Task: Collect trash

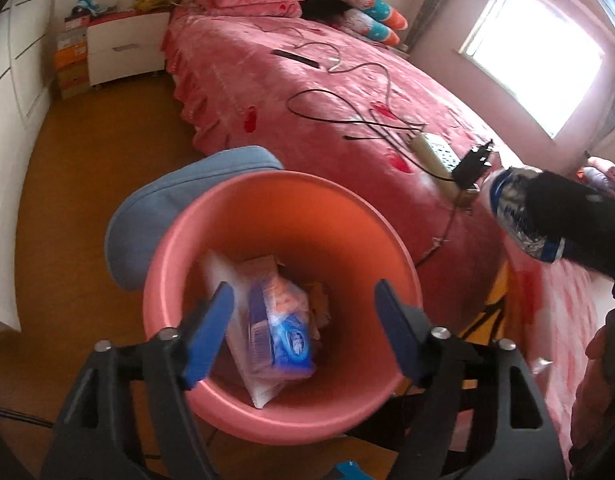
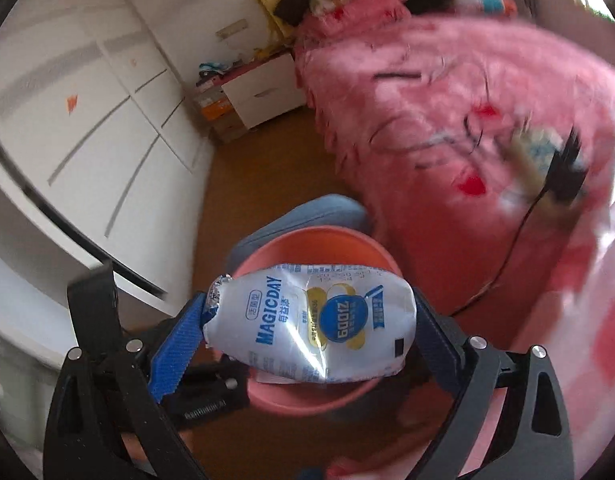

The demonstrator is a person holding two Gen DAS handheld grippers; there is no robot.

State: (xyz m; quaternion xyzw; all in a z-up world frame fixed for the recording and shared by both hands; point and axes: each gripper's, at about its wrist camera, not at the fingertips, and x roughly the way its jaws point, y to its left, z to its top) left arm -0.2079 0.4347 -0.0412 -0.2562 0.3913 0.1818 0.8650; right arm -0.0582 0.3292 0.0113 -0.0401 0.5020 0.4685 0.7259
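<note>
My right gripper (image 2: 307, 316) clamps a white pouch (image 2: 307, 320) lengthwise, its long axis crosswise, crimped end pointing left, above the pink bin (image 2: 267, 396). My left gripper (image 1: 303, 328) hangs open, empty, over the bin.

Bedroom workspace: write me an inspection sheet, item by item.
Surface: brown floor beside a pink bed.
Job's things: pink bin holding wrappers; white MAGICDAY pouch.
Clutter: blue cushion behind the bin; power strip on the bed.
Grippers: left hand-held gripper open over the bin, nothing between its fingers; right hand-held gripper shut on the pouch above the bin.
Cables: black and grey leads across the bed.
Surroundings: white wardrobe, nightstand, window.
</note>
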